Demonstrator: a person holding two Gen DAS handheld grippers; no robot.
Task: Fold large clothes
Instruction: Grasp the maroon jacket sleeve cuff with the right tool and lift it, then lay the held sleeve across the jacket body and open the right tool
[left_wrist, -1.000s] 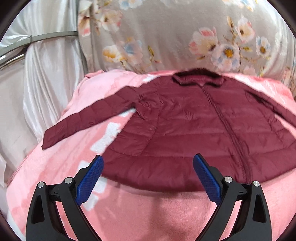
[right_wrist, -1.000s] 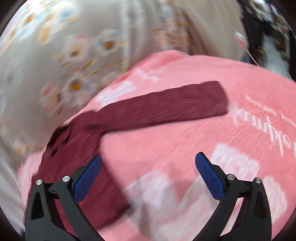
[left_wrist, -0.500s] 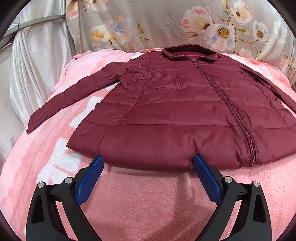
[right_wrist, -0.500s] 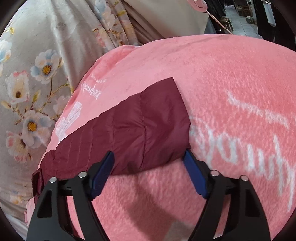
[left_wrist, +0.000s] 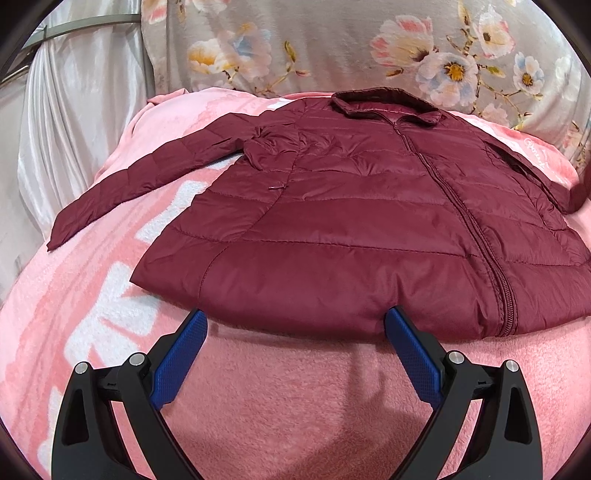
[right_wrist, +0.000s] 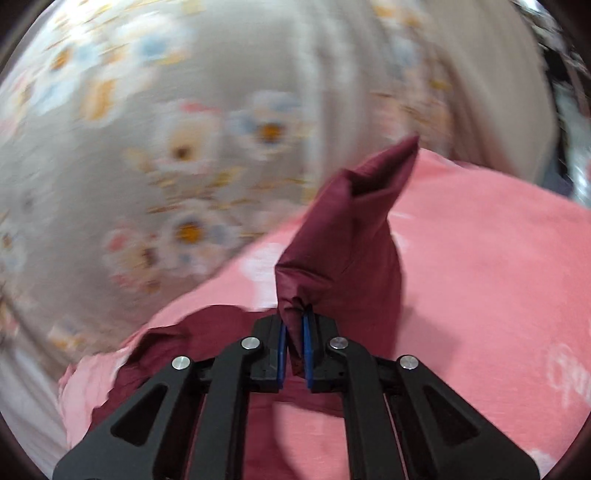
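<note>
maroon puffer jacket (left_wrist: 354, 221) lies front up on pink blanket (left_wrist: 288, 398), zipped, collar (left_wrist: 384, 101) at the far end near the floral fabric (left_wrist: 332, 48), hem at the near end. going left to right in the left wrist view: white satin drape (left_wrist: 74, 122) at far left with a metal rail (left_wrist: 85, 26) over it, then the jacket's one sleeve (left_wrist: 144, 177) stretched out flat toward the left edge of the blanket, cuff lying on pink. white pattern patches (left_wrist: 110, 306) on blanket show between sleeve and hem. jacket body in centre, zipper (left_wrist: 476, 229) running right of centre down to hem. other sleeve runs off the right side, end hidden at frame edge.

left gripper (left_wrist: 295, 325) is wide apart, blue pads (left_wrist: 181, 356) either side of the hem middle, tips just at the hem edge, nothing clamped between them, low over the blanket.

right wrist view is motion blurred in the background. floral fabric fills left and top, pink blanket on right. right gripper (right_wrist: 294, 347) is closed down tight on the sleeve cuff (right_wrist: 354, 236), maroon fabric pinched between the blue pads (right_wrist: 307, 343) and bunched up above them, raised off the blanket, tip pointing up. more maroon fabric trails down and left under the gripper body.
</note>
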